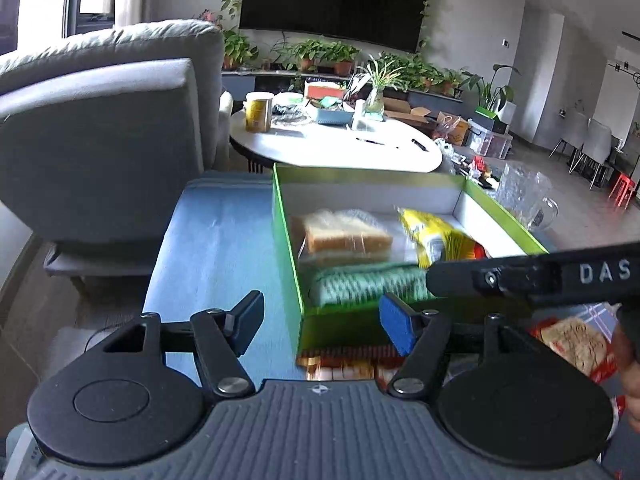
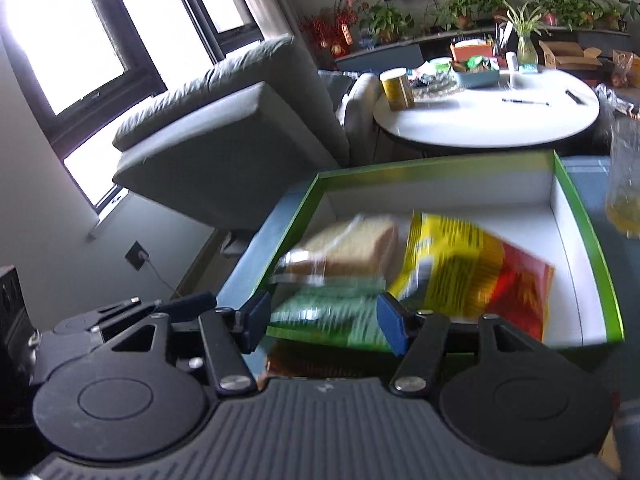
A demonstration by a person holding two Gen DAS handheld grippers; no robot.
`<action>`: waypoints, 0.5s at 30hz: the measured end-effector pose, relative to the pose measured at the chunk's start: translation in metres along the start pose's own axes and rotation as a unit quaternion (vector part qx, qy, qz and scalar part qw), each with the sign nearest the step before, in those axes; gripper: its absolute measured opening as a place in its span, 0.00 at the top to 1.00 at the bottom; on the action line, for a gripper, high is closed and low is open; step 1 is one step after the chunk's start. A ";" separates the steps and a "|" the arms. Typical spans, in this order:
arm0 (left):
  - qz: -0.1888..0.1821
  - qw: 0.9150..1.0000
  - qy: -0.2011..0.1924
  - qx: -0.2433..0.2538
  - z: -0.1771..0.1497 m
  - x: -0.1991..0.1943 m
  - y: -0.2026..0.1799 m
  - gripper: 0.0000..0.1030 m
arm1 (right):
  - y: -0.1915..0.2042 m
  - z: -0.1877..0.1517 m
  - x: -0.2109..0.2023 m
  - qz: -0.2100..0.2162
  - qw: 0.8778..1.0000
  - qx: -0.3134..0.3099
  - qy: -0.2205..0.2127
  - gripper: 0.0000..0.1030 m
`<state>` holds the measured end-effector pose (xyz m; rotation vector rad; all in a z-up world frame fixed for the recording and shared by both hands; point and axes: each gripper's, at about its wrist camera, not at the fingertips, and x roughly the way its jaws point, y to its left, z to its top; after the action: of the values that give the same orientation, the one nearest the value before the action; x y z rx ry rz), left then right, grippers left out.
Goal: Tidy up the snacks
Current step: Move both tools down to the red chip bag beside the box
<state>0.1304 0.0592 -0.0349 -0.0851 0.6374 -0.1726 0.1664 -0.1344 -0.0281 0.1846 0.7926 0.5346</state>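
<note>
Nearest the lens in the left wrist view: left gripper [image 1: 322, 326], jaws spread, nothing between the pads, hovering over the blue worktop [image 1: 212, 248] at the near left corner of the green box [image 1: 288, 248]. Just under it, in front of the box wall, lies a red-and-brown snack pack [image 1: 344, 364], print too blurred to read. Inside the box: a clear-wrapped sandwich [image 1: 346, 236] at the left, a green-and-white packet [image 1: 368, 284] in front of it against the near wall, and a yellow-and-red bag [image 1: 436, 240] to the right, leaning on the others. Dark print on the yellow bag is smeared, unreadable. The right gripper's arm crosses the right side of that view with white letters "DAS" [image 1: 604, 272], cut off by the edge; below it a red-edged snack packet [image 1: 576, 344] beside a person's hand [image 1: 630, 360]. Right wrist view: right gripper [image 2: 324, 322], jaws apart with no pinch, the green packet showing in the gap beyond the pads, over the box's near wall. Clear glass mug [image 1: 524, 196] sits just right of the box. Behind: round white table [image 1: 336, 148] with a yellow canister [image 1: 258, 112], label illegible, grey sofa [image 1: 108, 128], wall TV [image 1: 336, 0].
</note>
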 end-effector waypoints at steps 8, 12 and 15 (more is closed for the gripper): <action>-0.004 0.999 0.033 -0.019 -0.031 -0.004 0.003 0.40 | 0.001 -0.031 -0.005 0.006 0.999 0.026 0.024 0.39; -0.014 0.998 0.051 -0.022 -0.043 0.000 0.002 0.40 | -0.004 -0.044 -0.004 0.005 0.998 0.057 0.035 0.36; -0.021 0.998 0.063 -0.021 -0.052 0.002 0.000 0.40 | -0.001 -0.047 -0.002 0.000 0.997 0.059 0.042 0.36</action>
<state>0.1008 0.0572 -0.0778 -0.1285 0.7649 -0.2075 0.1315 -0.1380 -0.0596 0.2722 0.9063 0.4994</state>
